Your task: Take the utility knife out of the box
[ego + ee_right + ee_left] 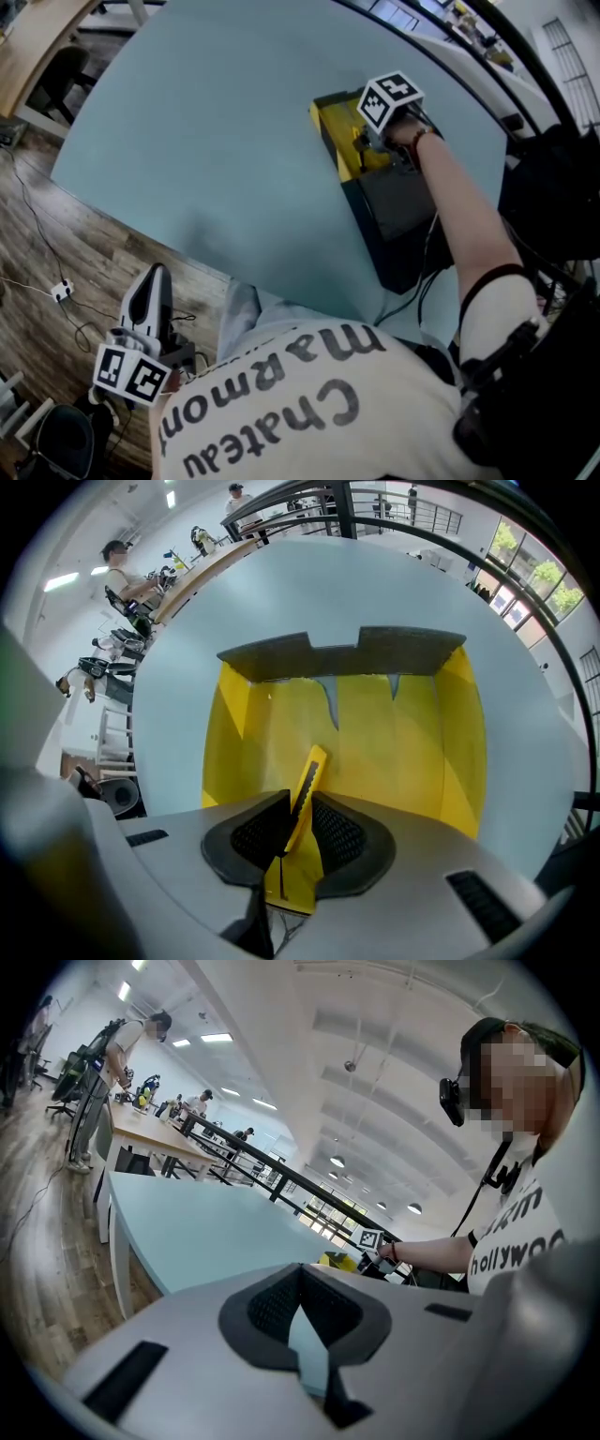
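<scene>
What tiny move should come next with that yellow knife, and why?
Probably lift the right gripper straight up. Its jaws are closed on the utility knife, which sits between the walls of the open yellow box, so rising should clear it.

On our table (pixel 216 122) at one o'clock, the box (pixel 335 141); over it, our right gripper (pixel 298 819) pinching the utility knife (pixel 307 785); left gripper (pixel 153 281) off-table at seven.
</scene>
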Demonstrator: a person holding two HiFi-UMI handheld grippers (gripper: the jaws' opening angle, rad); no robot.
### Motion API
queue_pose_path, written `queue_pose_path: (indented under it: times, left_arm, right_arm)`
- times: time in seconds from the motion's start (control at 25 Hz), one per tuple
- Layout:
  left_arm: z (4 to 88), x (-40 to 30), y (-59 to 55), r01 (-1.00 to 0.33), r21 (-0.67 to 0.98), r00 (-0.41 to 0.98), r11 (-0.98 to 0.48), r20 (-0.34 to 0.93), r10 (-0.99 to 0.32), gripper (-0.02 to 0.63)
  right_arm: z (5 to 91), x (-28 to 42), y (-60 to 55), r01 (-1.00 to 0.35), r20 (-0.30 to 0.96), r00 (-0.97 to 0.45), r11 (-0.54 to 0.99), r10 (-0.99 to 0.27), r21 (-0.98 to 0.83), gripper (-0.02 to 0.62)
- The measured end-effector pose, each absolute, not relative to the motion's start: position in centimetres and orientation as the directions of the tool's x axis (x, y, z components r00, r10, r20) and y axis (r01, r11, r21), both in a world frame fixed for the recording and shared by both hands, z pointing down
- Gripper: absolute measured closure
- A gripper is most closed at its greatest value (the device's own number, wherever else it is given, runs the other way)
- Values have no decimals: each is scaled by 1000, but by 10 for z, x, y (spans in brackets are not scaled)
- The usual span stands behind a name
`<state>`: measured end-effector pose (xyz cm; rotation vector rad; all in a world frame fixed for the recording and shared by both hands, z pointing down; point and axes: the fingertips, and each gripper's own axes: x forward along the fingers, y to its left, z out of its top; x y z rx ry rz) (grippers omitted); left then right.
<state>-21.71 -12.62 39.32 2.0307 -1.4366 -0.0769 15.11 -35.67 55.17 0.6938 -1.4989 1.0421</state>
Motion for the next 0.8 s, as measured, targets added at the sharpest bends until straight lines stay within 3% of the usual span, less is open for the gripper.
queue_pose_path:
  times: [0.8]
  left_arm:
    - [399,-248,-114,-817,557,357,-151,282,-890,604]
  right_arm:
    - [560,157,-359,-900,985,-57,419,161,-121,503]
